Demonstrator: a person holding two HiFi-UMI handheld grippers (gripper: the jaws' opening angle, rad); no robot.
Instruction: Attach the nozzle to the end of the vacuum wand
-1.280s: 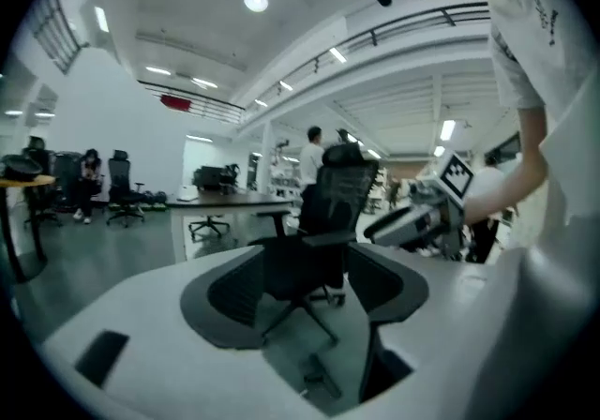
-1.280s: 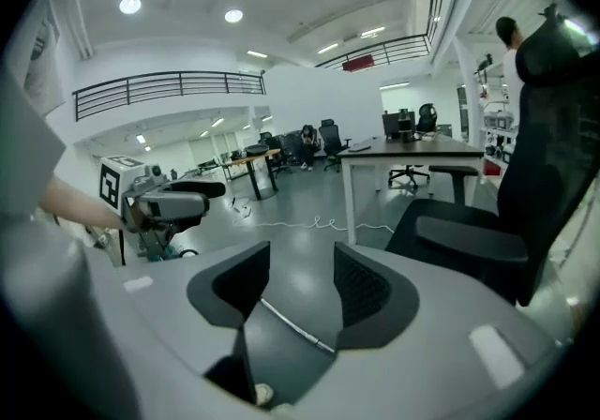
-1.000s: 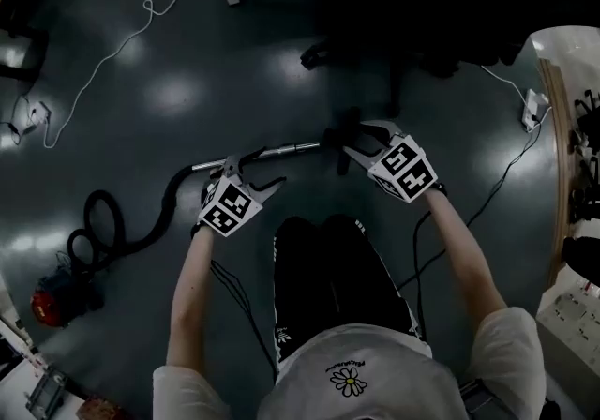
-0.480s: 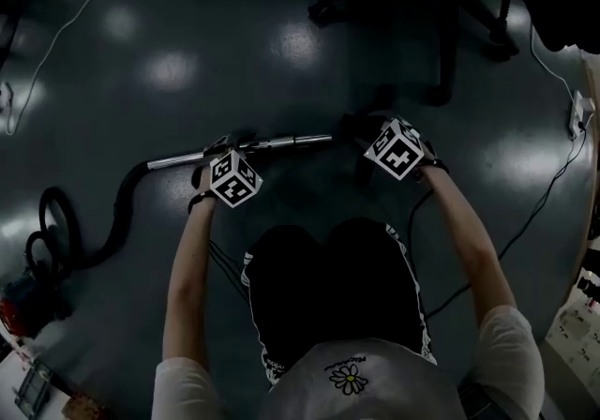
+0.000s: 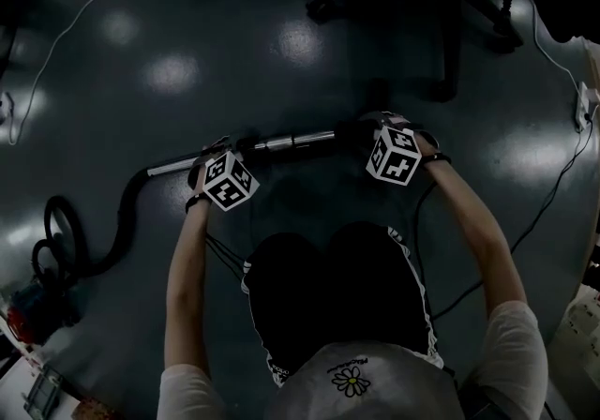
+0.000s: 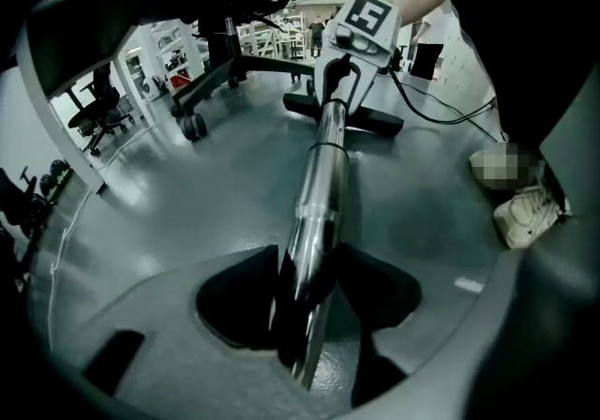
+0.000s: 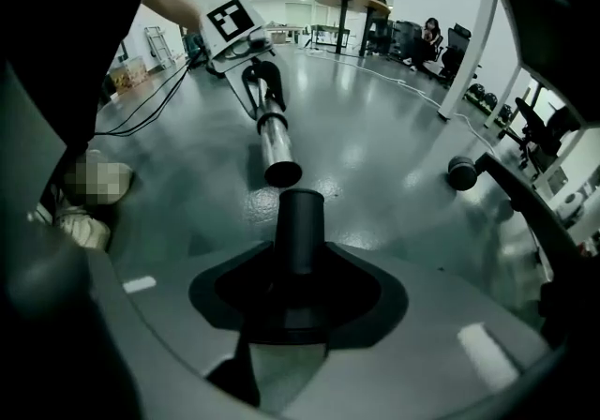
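The chrome vacuum wand (image 5: 281, 142) lies level across the head view, its left end running into a black hose (image 5: 122, 221). My left gripper (image 5: 221, 154) is shut on the wand's shaft (image 6: 317, 193); its jaws have just been closing with the tube between them. My right gripper (image 5: 362, 134) is shut on the black nozzle (image 7: 298, 221), and its jaws have also just been closing, around that nozzle. The nozzle's round neck points at the wand's open end (image 7: 280, 171), in line with it and a short gap away.
The hose coils to a red vacuum body (image 5: 21, 301) at the lower left. An office chair base (image 5: 441, 34) stands beyond the wand. Cables (image 5: 548, 207) trail over the grey floor on the right and a white one (image 5: 56, 43) at upper left. The person's legs (image 5: 328, 296) are just below the grippers.
Both grippers were open beside the wand and the nozzle; they have come down and closed on them. The nozzle now sits nearer the wand's end.
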